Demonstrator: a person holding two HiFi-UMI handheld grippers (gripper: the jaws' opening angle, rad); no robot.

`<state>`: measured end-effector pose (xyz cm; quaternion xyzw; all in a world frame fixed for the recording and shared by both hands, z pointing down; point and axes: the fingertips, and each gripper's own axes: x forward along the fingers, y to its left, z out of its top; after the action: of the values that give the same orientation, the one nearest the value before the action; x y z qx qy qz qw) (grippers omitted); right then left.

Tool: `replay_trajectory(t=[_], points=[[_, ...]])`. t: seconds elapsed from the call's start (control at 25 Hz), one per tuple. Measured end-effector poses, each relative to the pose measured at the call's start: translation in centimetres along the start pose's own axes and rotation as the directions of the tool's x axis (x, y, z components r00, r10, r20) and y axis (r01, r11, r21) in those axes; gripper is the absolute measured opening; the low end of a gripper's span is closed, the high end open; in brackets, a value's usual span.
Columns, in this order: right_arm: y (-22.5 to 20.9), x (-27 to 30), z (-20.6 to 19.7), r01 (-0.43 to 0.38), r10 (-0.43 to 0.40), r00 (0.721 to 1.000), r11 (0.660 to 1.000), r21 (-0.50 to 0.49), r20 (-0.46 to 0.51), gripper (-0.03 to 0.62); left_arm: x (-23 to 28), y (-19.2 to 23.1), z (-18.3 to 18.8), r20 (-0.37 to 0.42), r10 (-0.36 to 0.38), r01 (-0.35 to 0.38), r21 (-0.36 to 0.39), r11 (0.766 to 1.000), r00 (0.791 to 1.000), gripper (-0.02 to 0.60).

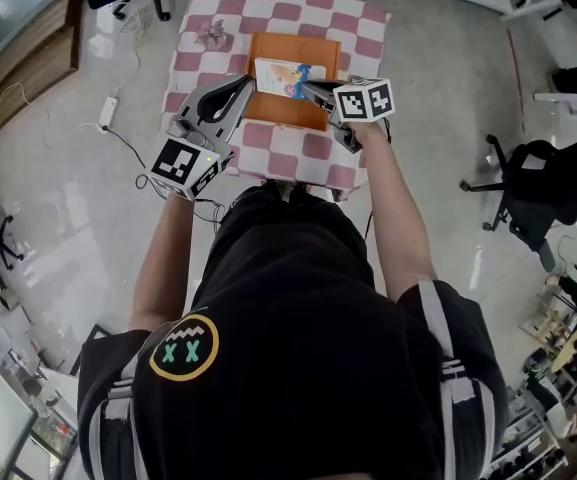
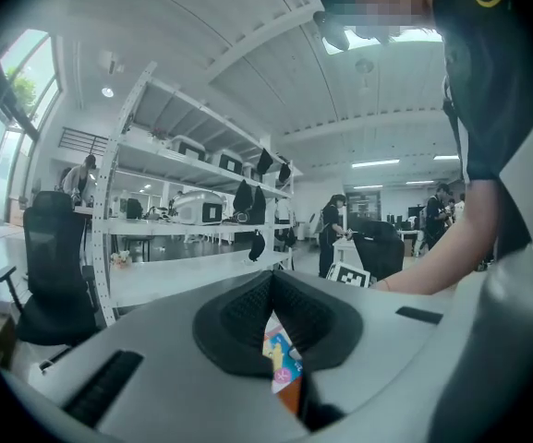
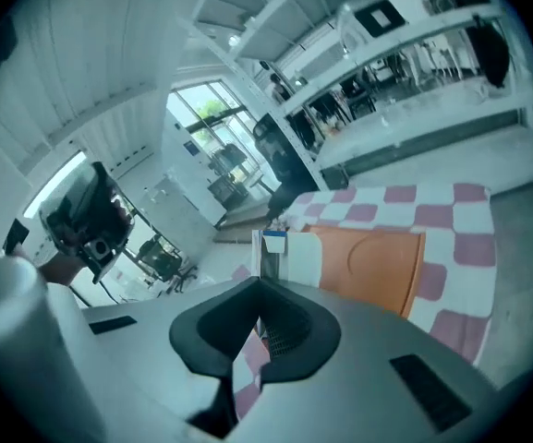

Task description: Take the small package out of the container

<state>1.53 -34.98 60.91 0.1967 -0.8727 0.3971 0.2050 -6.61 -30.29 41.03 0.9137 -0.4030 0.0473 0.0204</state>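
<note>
A person (image 1: 288, 348) is standing over a table draped in a pink-and-white checked cloth (image 1: 363, 43), where an orange container (image 1: 293, 48) is lying flat. The left gripper (image 1: 249, 82), jaws drawn together, is hovering at the container's left edge. The right gripper (image 1: 306, 88) is clamping the small package (image 1: 283, 76) over the container.
</note>
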Motion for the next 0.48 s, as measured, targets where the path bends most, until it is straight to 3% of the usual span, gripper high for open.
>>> replay_trajectory(t=[0.2,0.48], points=[[4.1,-4.4,5.1,0.063,-0.03,0.989,0.973,-0.223,0.148,0.021,0.6,0.9,0.3,0.009,-0.016,0.016,0.005,1.0,1.0,0.017],[8.1,-8.8,8.6,0.211,-0.108,0.961,0.88,-0.426,0.253,0.021,1.7,1.2,1.4,0.034,-0.049,0.048,0.022,0.999,0.998,0.017]])
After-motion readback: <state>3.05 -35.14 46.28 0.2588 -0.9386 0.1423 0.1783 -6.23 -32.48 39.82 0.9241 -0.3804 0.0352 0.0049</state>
